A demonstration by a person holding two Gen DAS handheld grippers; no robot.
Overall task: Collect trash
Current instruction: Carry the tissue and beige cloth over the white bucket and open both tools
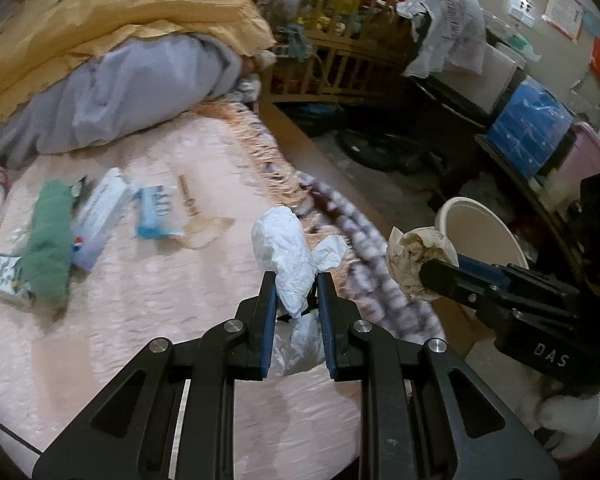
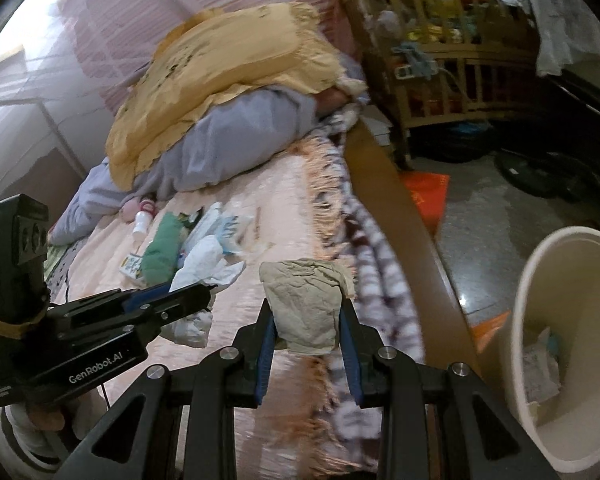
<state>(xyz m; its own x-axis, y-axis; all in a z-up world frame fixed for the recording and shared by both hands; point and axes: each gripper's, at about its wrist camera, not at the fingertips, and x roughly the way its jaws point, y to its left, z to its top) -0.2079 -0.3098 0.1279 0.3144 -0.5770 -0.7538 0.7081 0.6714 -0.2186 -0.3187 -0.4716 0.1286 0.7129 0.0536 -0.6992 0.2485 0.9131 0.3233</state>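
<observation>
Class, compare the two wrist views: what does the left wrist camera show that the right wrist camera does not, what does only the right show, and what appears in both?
Only the left wrist view shows the blue crate and pink tub. Only the right wrist view shows the orange mat on the floor and trash inside the bin. Both show the white crumpled paper in the left gripper, the brown crumpled paper in the right gripper, the yellow pillow and the green cloth.

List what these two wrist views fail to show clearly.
- Cream plastic bin: right wrist view's edge cuts its right side; the wall hides most contents.
- Small blue-and-white packet on the bed: print blurred, left wrist view.
- Crumpled white paper: lower part hidden between the left gripper fingers.
</observation>
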